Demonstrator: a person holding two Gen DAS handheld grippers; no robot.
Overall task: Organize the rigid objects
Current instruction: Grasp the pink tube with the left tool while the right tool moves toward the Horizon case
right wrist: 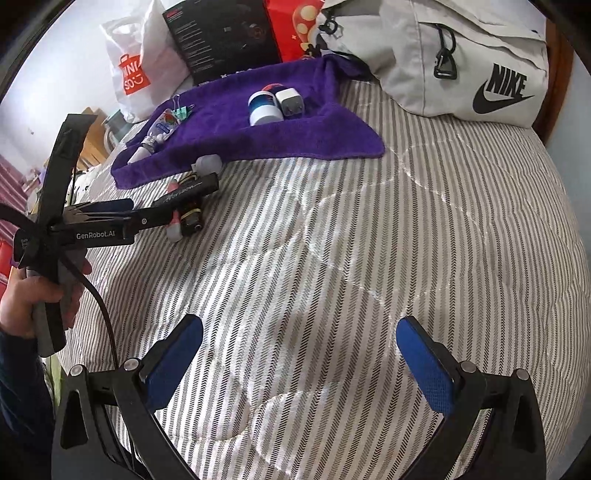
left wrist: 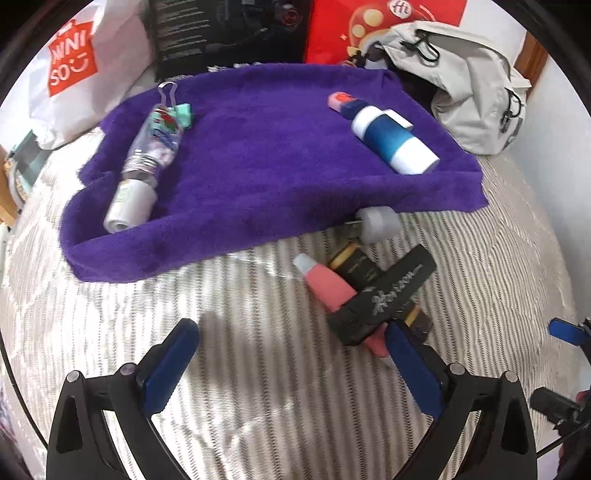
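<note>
A purple towel [left wrist: 258, 177] lies on the striped bed [left wrist: 258, 369] and holds a clear bottle [left wrist: 147, 155], a teal binder clip [left wrist: 184, 114], a blue-and-white cylinder [left wrist: 391, 138] and a small pink item [left wrist: 338, 100]. In front of it lies a pile: a black case [left wrist: 384, 295], a pink tube [left wrist: 328, 284], a dark gold-trimmed tube [left wrist: 351, 262] and a translucent cap [left wrist: 376, 221]. My left gripper [left wrist: 291, 332] is open and empty, its right finger beside the pile. My right gripper [right wrist: 299, 332] is open and empty over bare bedding. The towel [right wrist: 229, 125] and pile [right wrist: 188, 203] lie far left of it.
A white Miniso bag [left wrist: 74, 74], a black box [left wrist: 229, 33] and a red bag [left wrist: 369, 22] stand behind the towel. A grey Nike backpack [right wrist: 461, 55] lies at the back right. The left gripper [right wrist: 99, 218] and the hand holding it show in the right wrist view.
</note>
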